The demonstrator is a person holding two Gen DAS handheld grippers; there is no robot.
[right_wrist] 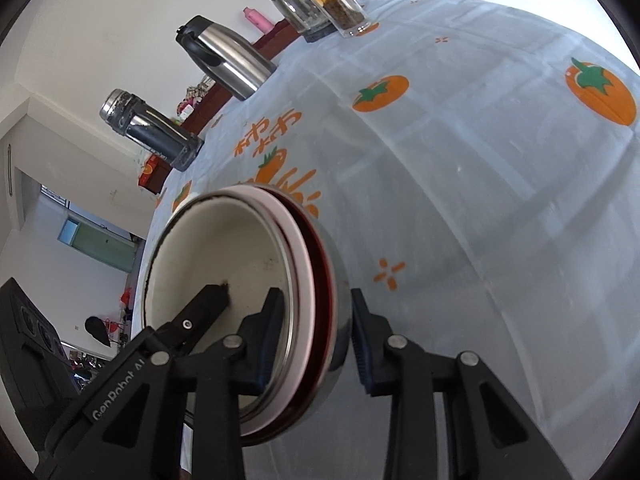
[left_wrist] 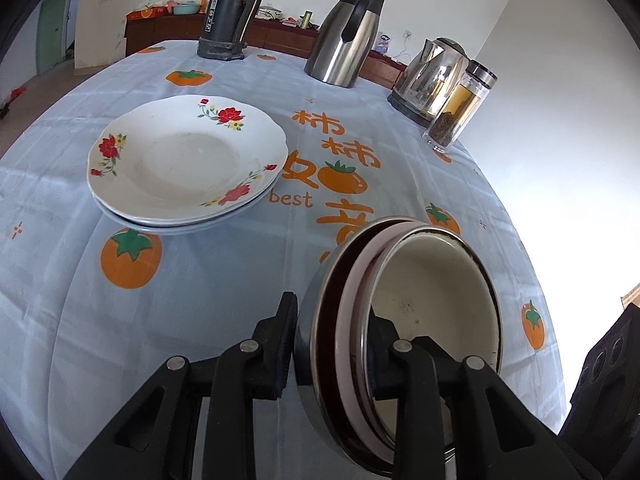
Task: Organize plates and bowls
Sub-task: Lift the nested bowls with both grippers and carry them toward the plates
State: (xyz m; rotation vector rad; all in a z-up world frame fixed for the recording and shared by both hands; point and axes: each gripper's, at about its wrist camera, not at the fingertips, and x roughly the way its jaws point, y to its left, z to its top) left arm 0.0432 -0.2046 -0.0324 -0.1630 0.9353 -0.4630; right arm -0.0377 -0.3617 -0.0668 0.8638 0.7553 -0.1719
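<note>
A nested stack of bowls point(left_wrist: 432, 280), with a steel bowl outside, a pink-rimmed one in the middle and a cream enamel one inside, is held over the tablecloth from two sides. My left gripper point(left_wrist: 334, 320) is shut on its near wall, one finger outside and one inside. In the right wrist view the same stack of bowls point(right_wrist: 216, 248) is clamped by my right gripper point(right_wrist: 316, 300) in the same way. The left gripper's fingertip point(right_wrist: 214, 300) shows inside the cream bowl. A stack of white floral plates point(left_wrist: 188, 156) lies to the left on the table.
At the table's far edge stand a dark thermos point(left_wrist: 230, 12), a steel carafe point(left_wrist: 344, 36), an electric kettle point(left_wrist: 430, 80) and a glass tea bottle point(left_wrist: 460, 108). The blue persimmon tablecloth point(left_wrist: 200, 288) covers the table. A wooden sideboard runs behind.
</note>
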